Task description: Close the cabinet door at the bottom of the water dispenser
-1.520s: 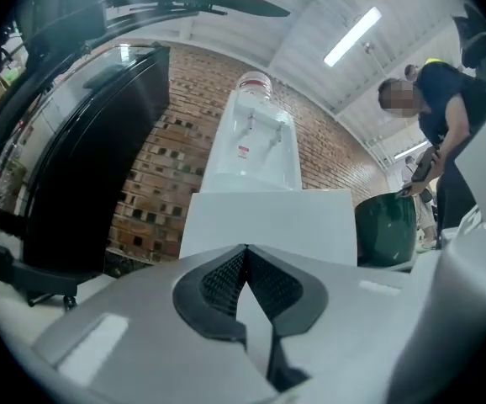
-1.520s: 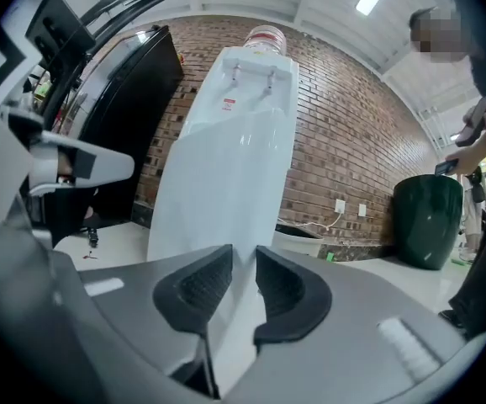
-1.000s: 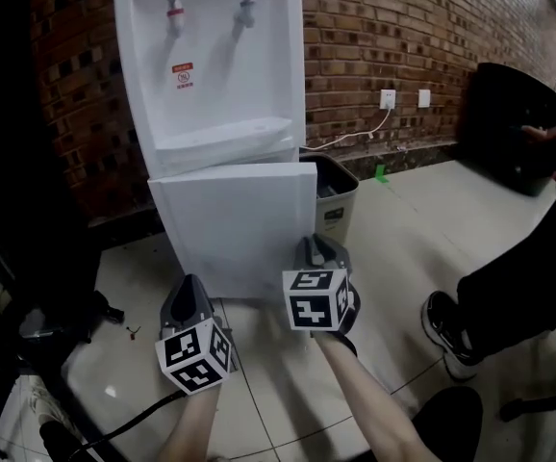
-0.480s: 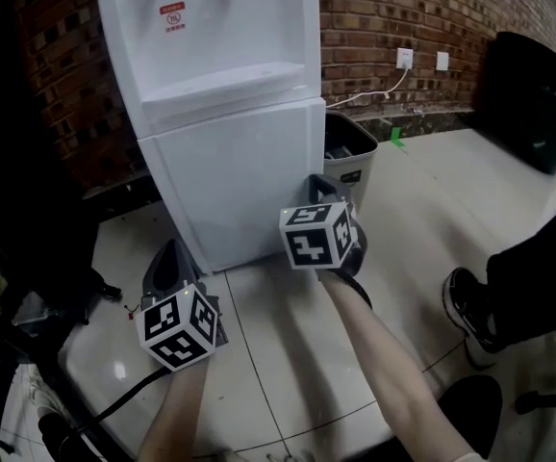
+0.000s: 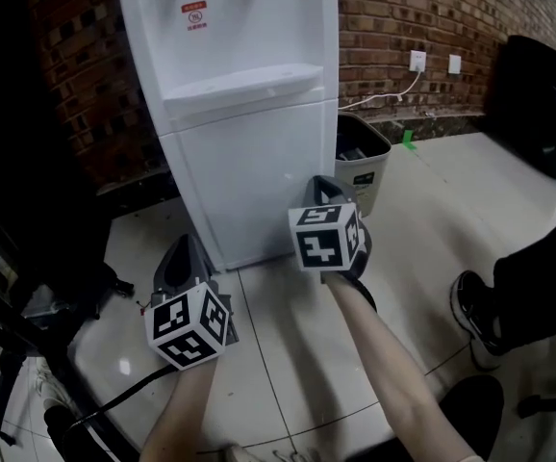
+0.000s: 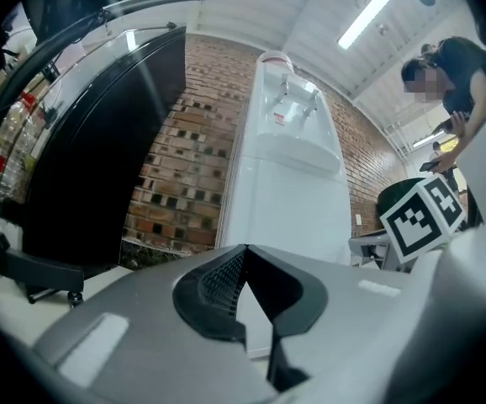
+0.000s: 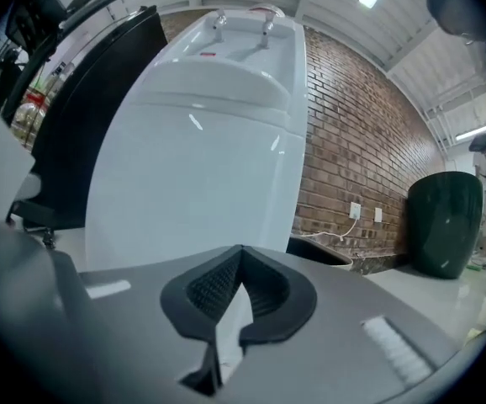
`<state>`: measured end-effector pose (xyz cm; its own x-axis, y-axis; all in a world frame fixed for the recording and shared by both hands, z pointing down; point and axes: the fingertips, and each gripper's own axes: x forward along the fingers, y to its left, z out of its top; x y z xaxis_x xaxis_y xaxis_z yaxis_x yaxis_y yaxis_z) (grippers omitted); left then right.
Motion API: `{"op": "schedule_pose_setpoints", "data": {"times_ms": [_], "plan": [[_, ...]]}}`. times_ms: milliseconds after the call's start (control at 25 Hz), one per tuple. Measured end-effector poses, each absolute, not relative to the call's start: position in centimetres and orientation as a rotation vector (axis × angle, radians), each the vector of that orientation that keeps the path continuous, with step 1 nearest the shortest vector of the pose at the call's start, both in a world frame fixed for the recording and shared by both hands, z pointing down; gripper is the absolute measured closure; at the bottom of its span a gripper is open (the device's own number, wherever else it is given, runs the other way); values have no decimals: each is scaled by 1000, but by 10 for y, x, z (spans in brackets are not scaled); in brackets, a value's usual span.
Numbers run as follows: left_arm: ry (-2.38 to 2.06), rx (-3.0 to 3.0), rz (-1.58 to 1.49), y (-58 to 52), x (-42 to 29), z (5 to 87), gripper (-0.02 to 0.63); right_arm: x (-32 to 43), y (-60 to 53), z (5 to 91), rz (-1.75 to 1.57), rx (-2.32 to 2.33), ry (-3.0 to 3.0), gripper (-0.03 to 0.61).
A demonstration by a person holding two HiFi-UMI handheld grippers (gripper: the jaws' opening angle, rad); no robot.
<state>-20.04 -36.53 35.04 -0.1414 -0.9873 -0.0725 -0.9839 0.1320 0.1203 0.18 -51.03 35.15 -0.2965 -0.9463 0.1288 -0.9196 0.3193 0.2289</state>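
Observation:
The white water dispenser (image 5: 240, 75) stands against the brick wall. Its bottom cabinet door (image 5: 249, 176) lies flush with the body, closed. My right gripper (image 5: 323, 185) is shut and empty, its tips at the door's right edge about halfway up; whether they touch is not clear. In the right gripper view the door (image 7: 184, 200) fills the space just beyond the shut right gripper (image 7: 241, 251). My left gripper (image 5: 186, 245) hangs lower left, short of the dispenser's base, shut with nothing in it. The left gripper view shows the dispenser (image 6: 293, 183) ahead of the left gripper (image 6: 244, 249).
A grey waste bin (image 5: 362, 157) stands right beside the dispenser. A black chair base (image 5: 37, 320) and a dark cabinet (image 5: 28, 114) crowd the left. A person's shoe (image 5: 475, 316) and leg are at the right, with a black bin (image 5: 538, 94) further back.
The cabinet door stood ajar a second ago and has swung in flush with the dispenser. My right gripper moved forward with it; the left one shifted slightly forward.

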Motion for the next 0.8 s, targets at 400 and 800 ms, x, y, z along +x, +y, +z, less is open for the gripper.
{"op": "schedule_pose_setpoints", "data": {"times_ms": [400, 800], "plan": [[-2352, 2070, -269, -268, -185, 308, 600, -7, -358, 307, -100, 1579, -2686, 578], [-2338, 2077, -297, -178, -176, 318, 600, -8, -252, 298, -179, 1515, -2774, 578]]}}
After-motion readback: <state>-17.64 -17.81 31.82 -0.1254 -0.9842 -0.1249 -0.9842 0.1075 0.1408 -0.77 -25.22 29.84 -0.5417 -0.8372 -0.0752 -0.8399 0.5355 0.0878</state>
